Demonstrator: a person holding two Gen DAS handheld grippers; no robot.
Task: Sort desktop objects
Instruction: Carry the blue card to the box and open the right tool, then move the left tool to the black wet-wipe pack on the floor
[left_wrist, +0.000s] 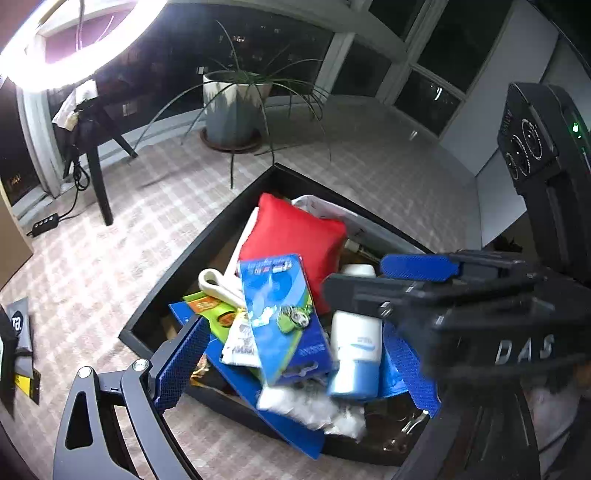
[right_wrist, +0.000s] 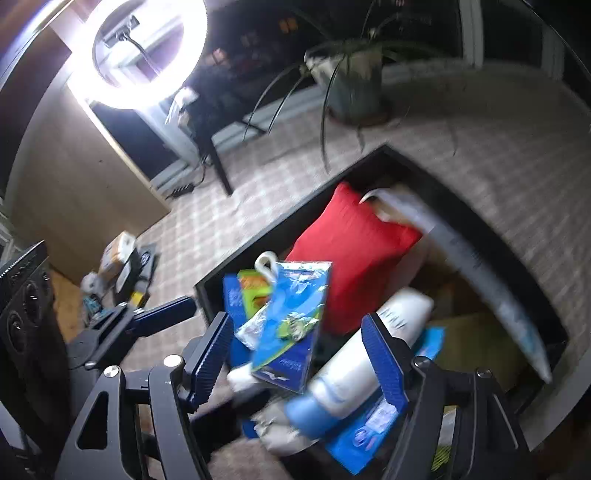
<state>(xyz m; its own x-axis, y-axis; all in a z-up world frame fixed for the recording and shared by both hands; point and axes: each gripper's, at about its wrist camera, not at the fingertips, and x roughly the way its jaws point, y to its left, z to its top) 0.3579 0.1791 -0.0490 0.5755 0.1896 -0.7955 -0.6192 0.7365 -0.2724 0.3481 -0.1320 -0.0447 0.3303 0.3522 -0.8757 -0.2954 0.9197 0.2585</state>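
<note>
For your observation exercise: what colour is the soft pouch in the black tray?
Red pouch; clearest in the left wrist view.

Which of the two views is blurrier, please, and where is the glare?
Right wrist view is blurrier: the bottle and tray rim smear. Left wrist view is sharper, the red pouch crisp. The ring light blows out the upper left in both.

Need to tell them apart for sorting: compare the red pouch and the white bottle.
The red pouch is soft, flat and plain red; the white bottle is a hard cylinder with a blue cap. The pouch leans toward the bin's far end; the bottle lies nearer the grippers. Both rest in the cluttered bin.
</note>
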